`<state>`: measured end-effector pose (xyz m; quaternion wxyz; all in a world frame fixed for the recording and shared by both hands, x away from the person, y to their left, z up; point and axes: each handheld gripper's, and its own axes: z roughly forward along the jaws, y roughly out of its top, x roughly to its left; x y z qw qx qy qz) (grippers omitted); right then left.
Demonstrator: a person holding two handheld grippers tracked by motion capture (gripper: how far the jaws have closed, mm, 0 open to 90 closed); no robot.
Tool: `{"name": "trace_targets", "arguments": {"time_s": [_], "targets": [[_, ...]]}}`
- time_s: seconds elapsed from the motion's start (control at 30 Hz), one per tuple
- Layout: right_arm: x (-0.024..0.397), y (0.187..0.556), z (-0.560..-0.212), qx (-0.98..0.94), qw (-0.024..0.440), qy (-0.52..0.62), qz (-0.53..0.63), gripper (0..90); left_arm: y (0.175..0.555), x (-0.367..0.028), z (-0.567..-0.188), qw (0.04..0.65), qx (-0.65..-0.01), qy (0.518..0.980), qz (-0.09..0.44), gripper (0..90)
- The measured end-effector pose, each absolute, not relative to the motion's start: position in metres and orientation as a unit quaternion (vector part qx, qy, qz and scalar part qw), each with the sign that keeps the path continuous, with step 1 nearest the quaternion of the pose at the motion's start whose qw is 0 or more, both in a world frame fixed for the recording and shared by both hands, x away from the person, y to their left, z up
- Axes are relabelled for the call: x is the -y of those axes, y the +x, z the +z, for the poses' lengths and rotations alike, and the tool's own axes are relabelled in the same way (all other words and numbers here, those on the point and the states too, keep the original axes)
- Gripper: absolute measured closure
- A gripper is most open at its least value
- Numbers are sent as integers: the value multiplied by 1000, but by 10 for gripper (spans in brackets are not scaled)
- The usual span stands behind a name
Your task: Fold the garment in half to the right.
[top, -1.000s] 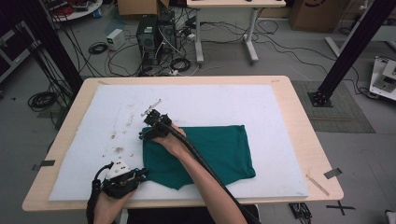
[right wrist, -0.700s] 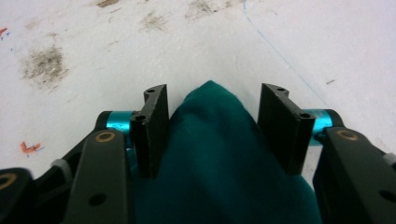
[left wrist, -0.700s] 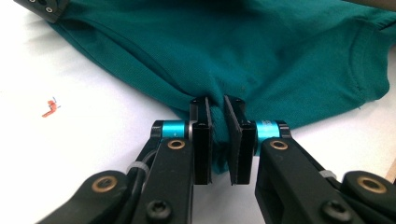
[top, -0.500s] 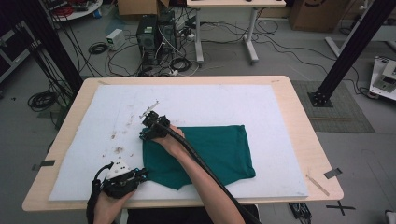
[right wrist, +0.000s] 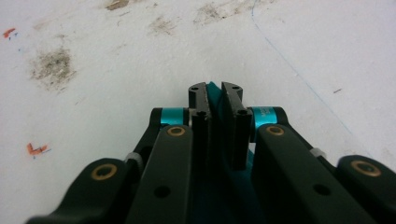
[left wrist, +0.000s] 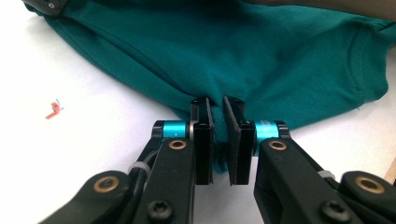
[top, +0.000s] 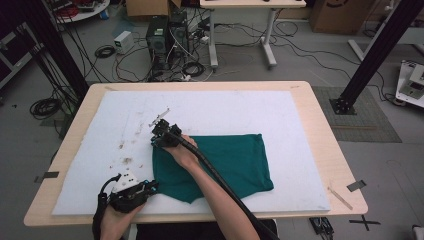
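Both grippers are clamping the green garment point(top: 225, 160), which is lying flat on the white mat point(top: 280, 110) near the person's edge of the table.

Left gripper point(left wrist: 218, 122): its jaws are standing nearly together and are pinching a fold of the garment's near-left edge between the pads. In the high view, this gripper point(top: 150, 187) is sitting at the garment's lower left corner, just above the mat.

Right gripper point(right wrist: 214, 93): its jaws have just been closing, and a thin ridge of green cloth is now showing between the pads. In the high view, this gripper point(top: 159, 136) is resting at the garment's far-left corner, with the person's forearm point(top: 220, 195) crossing over the cloth and a black cable point(top: 210, 165) trailing along it.

The garment is spreading from the two gripped corners toward the right, its right edge lying well inside the mat. Dark smudges point(top: 125, 152) are marking the mat just to the left of the garment. The wooden table point(top: 325, 130) is bordering the mat on all sides. Beyond the table, a computer case point(top: 167, 35) and loose cables are lying on the floor.
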<state>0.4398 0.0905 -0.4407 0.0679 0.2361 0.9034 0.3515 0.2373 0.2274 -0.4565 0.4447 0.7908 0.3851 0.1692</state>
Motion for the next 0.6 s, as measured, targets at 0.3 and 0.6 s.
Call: {"name": "trace_targets", "arguments": {"time_s": [0.3, 0.6], "targets": [[-89, 438, -423, -892, 60, 247, 375, 850, 231, -238, -443, 461, -386, 778, 183, 836], [-103, 434, -409, -880, 49, 234, 411, 849, 216, -261, -428, 458, -394, 769, 208, 836]]}}
